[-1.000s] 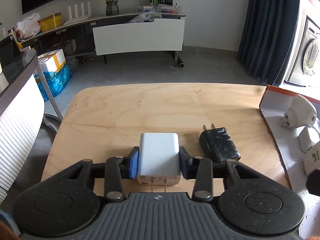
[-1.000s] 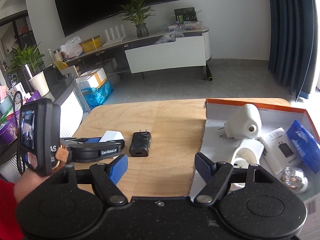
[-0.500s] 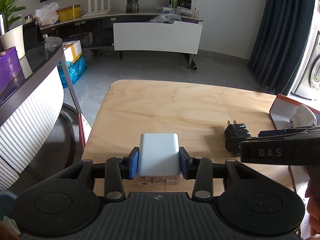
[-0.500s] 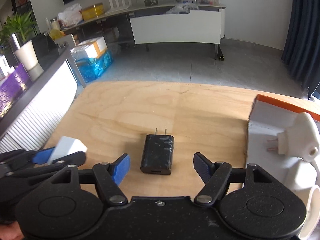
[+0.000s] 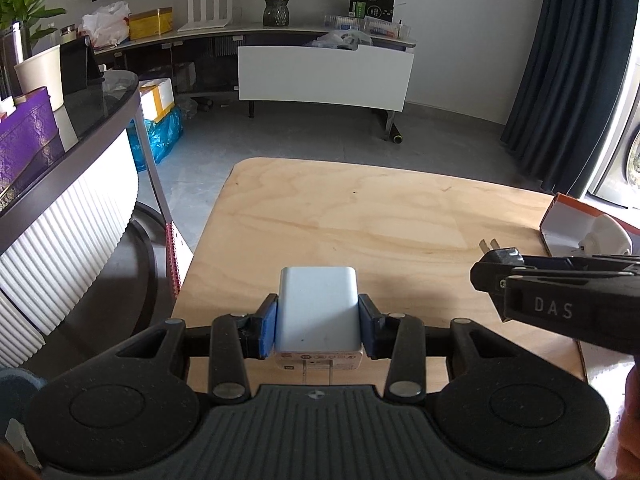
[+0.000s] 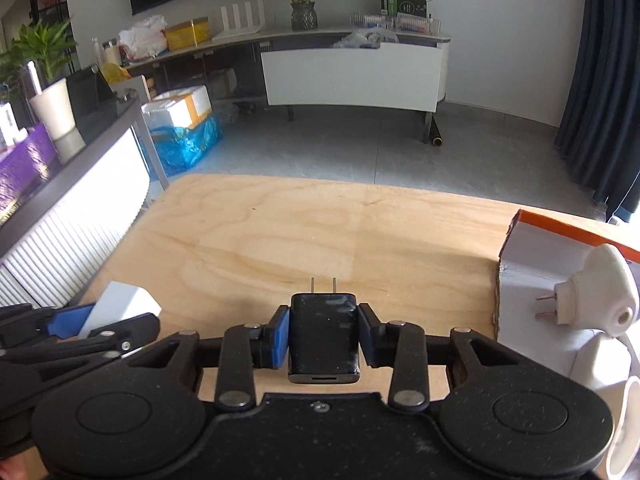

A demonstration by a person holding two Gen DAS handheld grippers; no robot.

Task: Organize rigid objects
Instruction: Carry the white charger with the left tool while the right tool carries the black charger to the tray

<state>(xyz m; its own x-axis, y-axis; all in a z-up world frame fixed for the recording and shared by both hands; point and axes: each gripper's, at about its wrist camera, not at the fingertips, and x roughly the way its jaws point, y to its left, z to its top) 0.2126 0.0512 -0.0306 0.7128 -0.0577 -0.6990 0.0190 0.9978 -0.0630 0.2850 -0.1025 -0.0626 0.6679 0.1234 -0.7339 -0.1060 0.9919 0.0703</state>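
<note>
- Plywood surface [image 6: 320, 232], pale and grained.
- Left gripper [image 5: 318, 322] clamps a smooth white charger [image 5: 318, 308].
- Right gripper [image 6: 323, 334] is closing on a glossy black charger [image 6: 323, 332], pads touching.
- Orange-edged box [image 6: 532, 248] holds white plugs [image 6: 596, 292].

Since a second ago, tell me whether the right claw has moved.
Yes. The right claw swung left, away from the orange-edged box, and now straddles the black charger on the wooden table, its jaws closing against the charger's sides.
</note>
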